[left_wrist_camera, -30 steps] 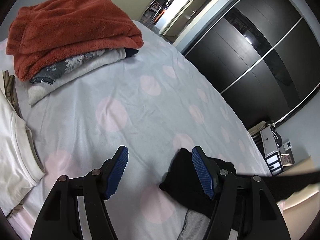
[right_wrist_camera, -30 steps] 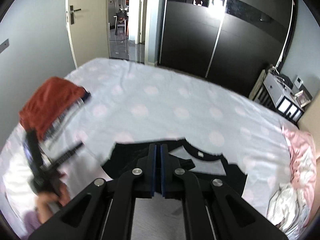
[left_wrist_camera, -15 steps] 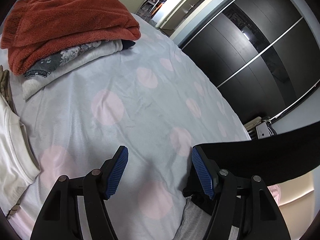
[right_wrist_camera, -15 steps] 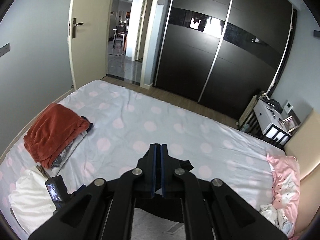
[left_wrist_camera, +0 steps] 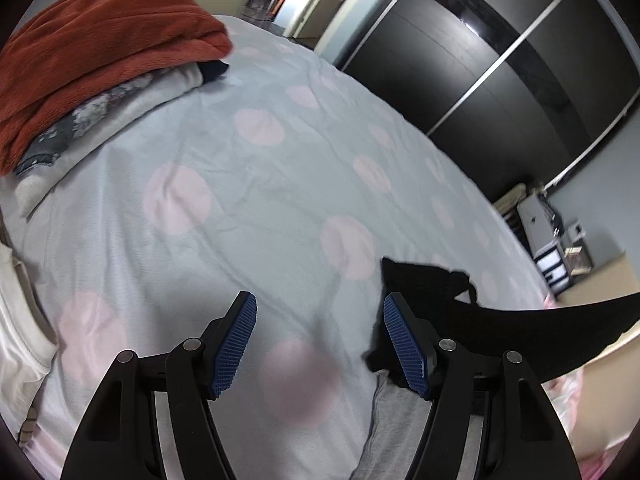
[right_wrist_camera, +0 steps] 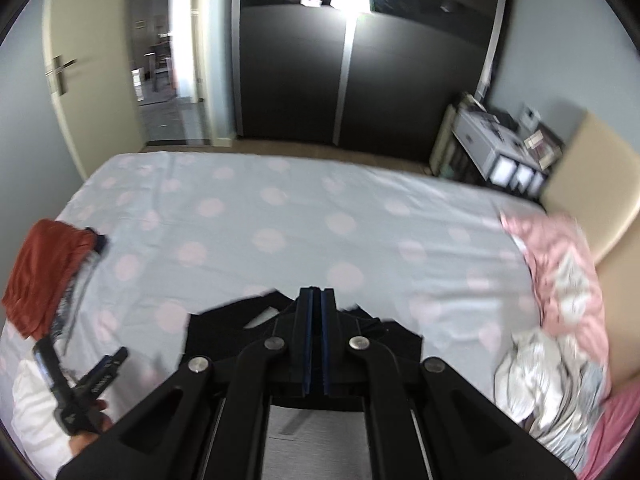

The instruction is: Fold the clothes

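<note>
Black top, half lifted off the bed

Right tongs (right_wrist_camera: 316,300) clamp the top (right_wrist_camera: 224,332) — limp, light, best pinched at hems; left tongs (left_wrist_camera: 320,344), apart, empty, beside it over the bed (left_wrist_camera: 248,184).

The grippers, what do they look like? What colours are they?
Each gripper is black, with jointed bars pinned by round silver bolts. The left gripper has two flat fingers with bumpy blue pads. The right gripper looks the same, with thin blue pads. No cables show.
</note>
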{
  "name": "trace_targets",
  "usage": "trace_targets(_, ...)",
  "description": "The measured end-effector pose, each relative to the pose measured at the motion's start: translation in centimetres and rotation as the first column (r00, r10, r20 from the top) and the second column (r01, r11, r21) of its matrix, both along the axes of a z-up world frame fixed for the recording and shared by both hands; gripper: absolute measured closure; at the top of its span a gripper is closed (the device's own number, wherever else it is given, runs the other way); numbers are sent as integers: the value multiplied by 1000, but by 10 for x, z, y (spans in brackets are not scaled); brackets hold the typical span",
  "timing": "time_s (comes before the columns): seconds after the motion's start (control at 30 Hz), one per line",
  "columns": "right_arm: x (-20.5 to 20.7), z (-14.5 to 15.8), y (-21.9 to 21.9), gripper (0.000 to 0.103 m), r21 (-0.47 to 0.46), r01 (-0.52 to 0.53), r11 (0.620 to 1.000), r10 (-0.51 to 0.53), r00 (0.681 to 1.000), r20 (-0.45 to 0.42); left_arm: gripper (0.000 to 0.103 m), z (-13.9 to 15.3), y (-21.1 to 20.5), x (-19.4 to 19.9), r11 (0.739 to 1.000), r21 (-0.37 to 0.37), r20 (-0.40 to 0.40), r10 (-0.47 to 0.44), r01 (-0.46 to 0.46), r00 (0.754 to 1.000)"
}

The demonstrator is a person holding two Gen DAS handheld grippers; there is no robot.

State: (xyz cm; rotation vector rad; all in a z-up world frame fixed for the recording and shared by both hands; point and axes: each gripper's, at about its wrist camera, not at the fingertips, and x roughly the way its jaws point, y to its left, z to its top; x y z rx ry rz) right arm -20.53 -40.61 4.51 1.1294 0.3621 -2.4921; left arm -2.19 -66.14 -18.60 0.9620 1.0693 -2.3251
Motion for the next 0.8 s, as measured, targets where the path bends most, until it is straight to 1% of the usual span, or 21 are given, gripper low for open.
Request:
trace_targets(0.17, -40, -57, 50, 99, -16, 68, 998, -67, 994, 85, 36, -7, 18, -20, 997, -44, 56, -59, 61, 997)
trace_targets(0.23, -56, -80, 67, 99, -28, 100, 995, -96, 988, 122, 36, -9, 28, -28, 992, -79, 81, -88, 95, 993)
trace_targets(0.3, -72, -104, 84, 99, -40, 139, 990, -130, 977, 167, 36, -10, 38, -34, 984, -101, 88, -136, 145, 987)
trace_targets(0.37, -86, -126, 100, 99, -55, 172, 984, -157, 964, 216, 36, -10, 48, -40, 972, -118, 95, -191, 202, 977)
trace_targets(0.4, -92, -137, 108, 99, -67, 185, 981, -163, 956, 243, 36, -9, 55, -43, 962, -134, 108, -224, 238, 968)
trace_targets(0.53, -104, -176, 125, 99, -87, 199, 976, -162, 934, 319, 35, -7, 79, -47, 921, -221, 159, -292, 322, 943)
trace_targets(0.57, -106, -184, 128, 99, -84, 198, 977, -161, 932, 326, 35, -9, 82, -49, 913, -230, 175, -301, 337, 937)
trace_targets(0.63, -108, -197, 131, 99, -76, 195, 978, -160, 931, 328, 35, -15, 87, -52, 906, -233, 205, -309, 353, 929)
trace_targets(0.73, -117, -217, 140, 99, -74, 214, 974, -175, 920, 351, 35, -23, 88, -56, 904, -231, 245, -302, 359, 921)
trace_targets(0.8, -123, -228, 146, 97, -80, 225, 971, -181, 912, 368, 35, -26, 87, -57, 905, -236, 259, -292, 354, 921)
